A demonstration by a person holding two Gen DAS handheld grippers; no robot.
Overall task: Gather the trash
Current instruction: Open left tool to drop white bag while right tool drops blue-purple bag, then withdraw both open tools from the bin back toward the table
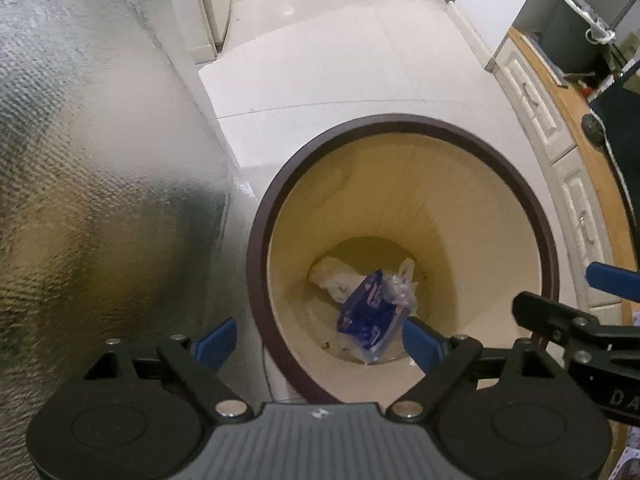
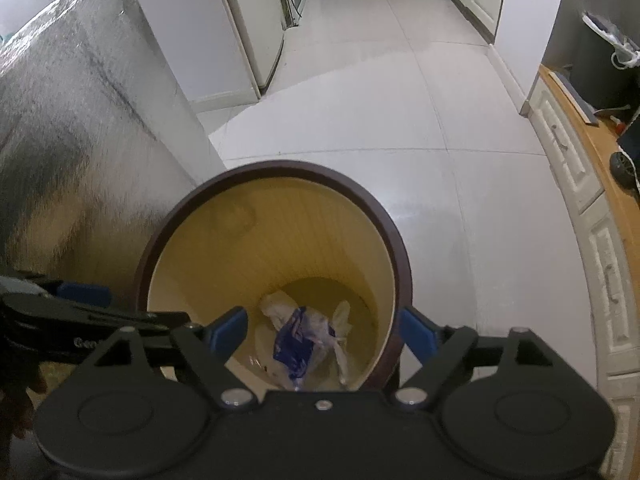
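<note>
A round bin with a dark brown rim (image 1: pixel 400 120) (image 2: pixel 280 168) and cream inner wall stands on the floor. At its bottom lie a blue plastic wrapper (image 1: pixel 368 316) (image 2: pixel 294 344) and crumpled white plastic (image 1: pixel 336 276) (image 2: pixel 276 304). My left gripper (image 1: pixel 320 340) hangs open over the bin's left side, with nothing between its blue pads. My right gripper (image 2: pixel 322 332) is open over the bin too and holds nothing. Each shows in the other's view: the right gripper (image 1: pixel 576 296) at the bin's right, the left gripper (image 2: pixel 148 305) at the bin's left.
A tall silver foil-covered box (image 1: pixel 100 160) (image 2: pixel 80 120) stands close against the bin's left. White drawers under a wooden counter (image 1: pixel 560 128) (image 2: pixel 580 184) run along the right. Pale floor tiles (image 2: pixel 380 100) stretch beyond, past a white appliance (image 2: pixel 256 20).
</note>
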